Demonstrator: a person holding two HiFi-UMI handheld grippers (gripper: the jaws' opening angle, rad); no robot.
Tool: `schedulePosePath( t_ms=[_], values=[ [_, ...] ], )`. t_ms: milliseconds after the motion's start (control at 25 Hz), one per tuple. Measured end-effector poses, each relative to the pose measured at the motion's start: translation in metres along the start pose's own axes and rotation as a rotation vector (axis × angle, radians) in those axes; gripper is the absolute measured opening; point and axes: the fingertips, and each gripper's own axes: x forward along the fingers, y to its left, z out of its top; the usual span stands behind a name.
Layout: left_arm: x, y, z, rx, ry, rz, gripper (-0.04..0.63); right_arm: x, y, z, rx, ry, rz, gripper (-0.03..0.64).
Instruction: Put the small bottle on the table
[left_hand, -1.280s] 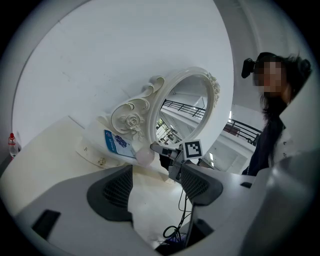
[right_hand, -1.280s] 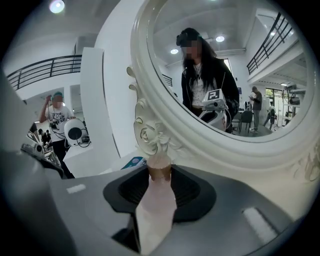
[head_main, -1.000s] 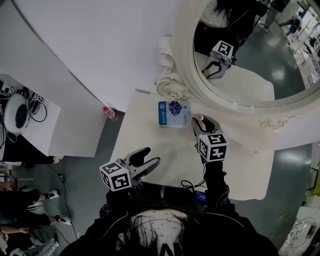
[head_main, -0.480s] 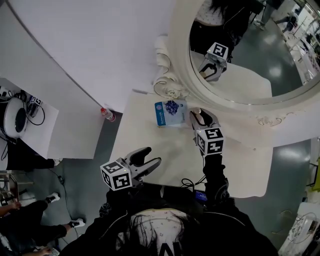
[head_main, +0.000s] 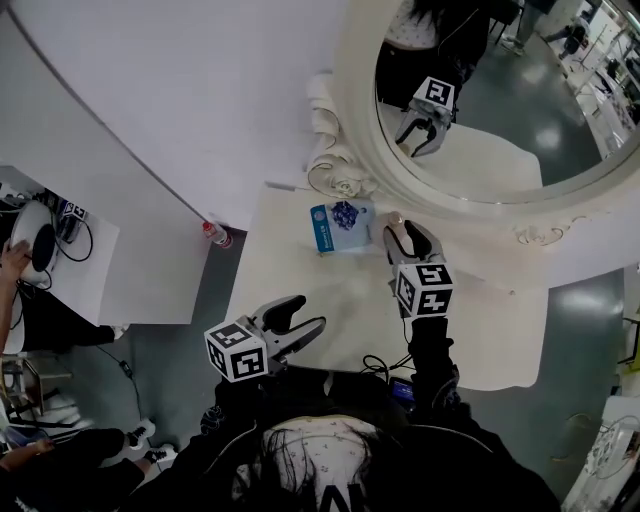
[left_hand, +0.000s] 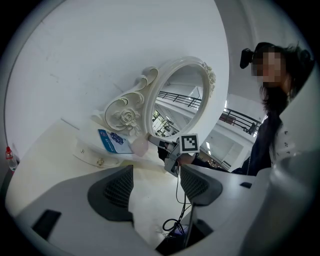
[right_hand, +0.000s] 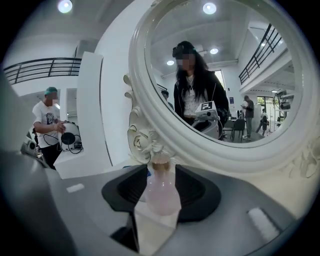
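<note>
A small pale pink bottle (right_hand: 161, 192) with a gold collar stands upright on the cream table (head_main: 330, 300), close to the mirror's base. My right gripper (right_hand: 161, 176) is around it, a dark pad on each side, and its jaws are opening. In the head view the right gripper (head_main: 407, 235) is at the table's far side with the bottle (head_main: 397, 220) at its tips. The left gripper view shows the bottle (left_hand: 141, 146) beside the packet. My left gripper (head_main: 305, 315) hovers open over the near left edge of the table, with nothing between its fingers.
A blue and white packet (head_main: 340, 225) lies left of the bottle. A large oval mirror (head_main: 480, 110) with an ornate white frame stands behind it. A black cable (head_main: 375, 370) hangs at the near edge. A red-capped bottle (head_main: 217, 234) stands on the floor at the left.
Both grippers keep their places over the table. The bottle stays between the right gripper's fingers, next to the packet.
</note>
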Motion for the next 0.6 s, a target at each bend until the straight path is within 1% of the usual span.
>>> schedulePosePath(
  t_ms=[320, 600],
  values=[
    [0.001, -0.004, 0.000, 0.043, 0.050, -0.051, 0.295, -0.054, 0.026, -0.016, 0.087, -0.016, -0.005, 0.172],
    [0.004, -0.010, 0.000, 0.088, 0.103, -0.128, 0.295, -0.097, 0.053, -0.030, 0.154, -0.031, -0.052, 0.172]
  ],
)
